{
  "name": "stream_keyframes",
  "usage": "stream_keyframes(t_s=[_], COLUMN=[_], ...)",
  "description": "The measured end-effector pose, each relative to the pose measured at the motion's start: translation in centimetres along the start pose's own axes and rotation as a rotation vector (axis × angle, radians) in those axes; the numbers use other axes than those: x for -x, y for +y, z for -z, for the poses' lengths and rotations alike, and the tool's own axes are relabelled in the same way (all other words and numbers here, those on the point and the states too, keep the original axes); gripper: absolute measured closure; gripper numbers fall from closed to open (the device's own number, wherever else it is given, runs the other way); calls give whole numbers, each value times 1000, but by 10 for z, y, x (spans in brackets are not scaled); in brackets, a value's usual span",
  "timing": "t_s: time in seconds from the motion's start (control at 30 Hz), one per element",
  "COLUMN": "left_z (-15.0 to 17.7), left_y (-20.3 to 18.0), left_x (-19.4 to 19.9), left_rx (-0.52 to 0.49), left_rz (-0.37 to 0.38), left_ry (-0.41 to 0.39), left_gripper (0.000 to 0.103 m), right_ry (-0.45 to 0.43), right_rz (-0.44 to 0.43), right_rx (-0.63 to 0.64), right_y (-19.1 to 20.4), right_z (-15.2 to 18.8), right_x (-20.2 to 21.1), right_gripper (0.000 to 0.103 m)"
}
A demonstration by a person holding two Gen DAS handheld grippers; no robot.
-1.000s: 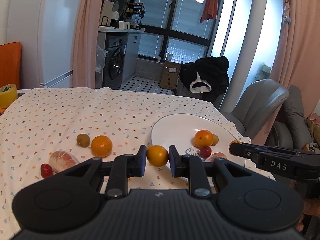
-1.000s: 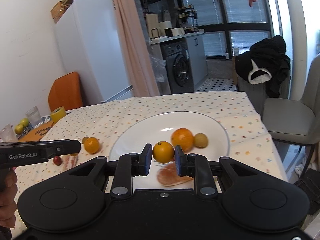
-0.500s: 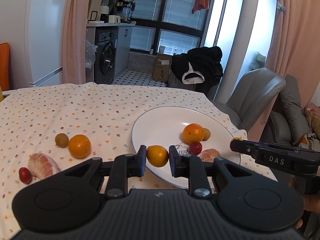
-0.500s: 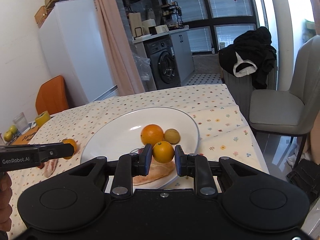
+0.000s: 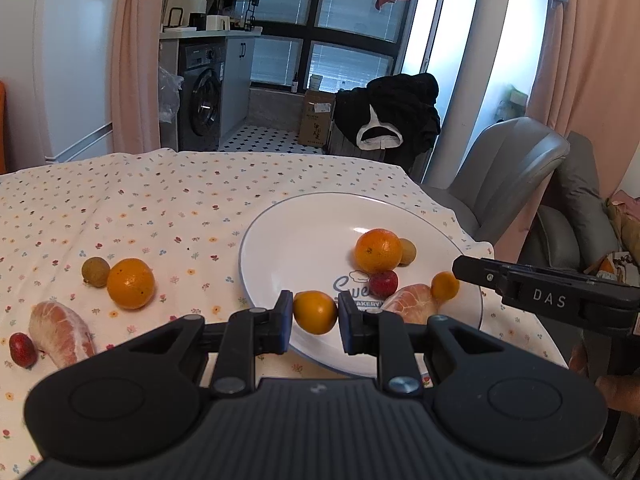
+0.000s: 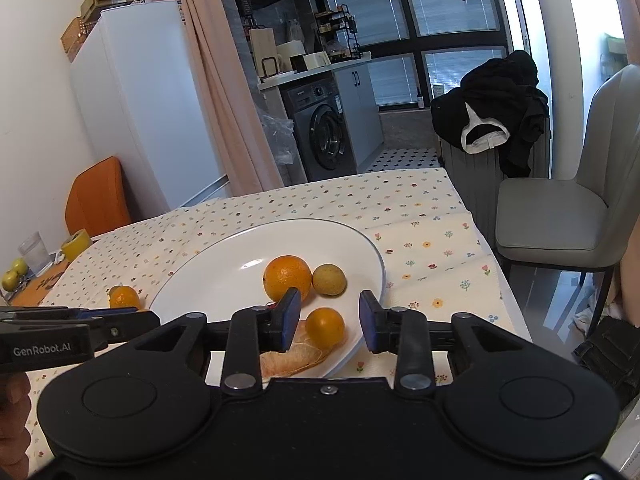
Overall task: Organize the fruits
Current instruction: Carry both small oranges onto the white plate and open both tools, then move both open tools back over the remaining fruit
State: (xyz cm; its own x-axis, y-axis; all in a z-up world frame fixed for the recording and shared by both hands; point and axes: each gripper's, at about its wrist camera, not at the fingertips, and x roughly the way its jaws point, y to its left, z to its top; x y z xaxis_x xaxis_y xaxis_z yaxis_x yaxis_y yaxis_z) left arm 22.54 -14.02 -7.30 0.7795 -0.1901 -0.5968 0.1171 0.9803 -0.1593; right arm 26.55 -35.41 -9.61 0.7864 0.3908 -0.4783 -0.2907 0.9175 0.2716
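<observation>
A: Fruit goes on the plate [image 5: 256, 240], and you have two small oranges in play. Your left tongs [image 5: 315, 312] are clamped on one small orange [image 5: 315, 312], held above the plate's near rim, so it looks ready to go down on the bare near part of the plate.

B: And my right tongs [image 6: 326, 322]?

A: Their jaws stand apart with a gap on both sides of the other small orange [image 6: 325, 327], which sits on the plate against the peeled citrus piece [image 6: 294, 356]. From the left view that same orange [image 5: 445, 286] rests near the plate's right rim. I judge it as set down, so your right side is free.

B: Why crowd that side of the plate?

A: The big orange [image 5: 377, 251], the round brownish fruit [image 5: 407, 251] and the small red fruit [image 5: 383, 284] already cluster there, so the plate's left half is bare for your left orange.

B: What is left off the plate?

A: To the left of the plate, on the flowered tablecloth [image 5: 160, 200]: another orange [image 5: 130, 283] touching a brownish fruit [image 5: 95, 272], a peeled segment [image 5: 60, 332] and a red fruit [image 5: 22, 350] just beside it. By my reckoning, about half the job remains.
</observation>
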Motion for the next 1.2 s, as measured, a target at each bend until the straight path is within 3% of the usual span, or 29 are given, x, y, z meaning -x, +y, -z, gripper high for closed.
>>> stream_keyframes(t_s=[0.73,0.9,1.2], left_z=[1,3,9], left_y=[15,31,63], left_x=[25,41,65], left_rx=[40,66,118], left_rz=[-30,-75,-136], left_ry=[-23,-47,-66], left_gripper=[73,54,45], right_ry=[15,17,27], right_rz=[-18,-46,-99], right_rx=[22,36,68], right_y=[16,32,65], right_z=[7,6,7], right_x=[12,13,10], right_gripper=[69,69,65])
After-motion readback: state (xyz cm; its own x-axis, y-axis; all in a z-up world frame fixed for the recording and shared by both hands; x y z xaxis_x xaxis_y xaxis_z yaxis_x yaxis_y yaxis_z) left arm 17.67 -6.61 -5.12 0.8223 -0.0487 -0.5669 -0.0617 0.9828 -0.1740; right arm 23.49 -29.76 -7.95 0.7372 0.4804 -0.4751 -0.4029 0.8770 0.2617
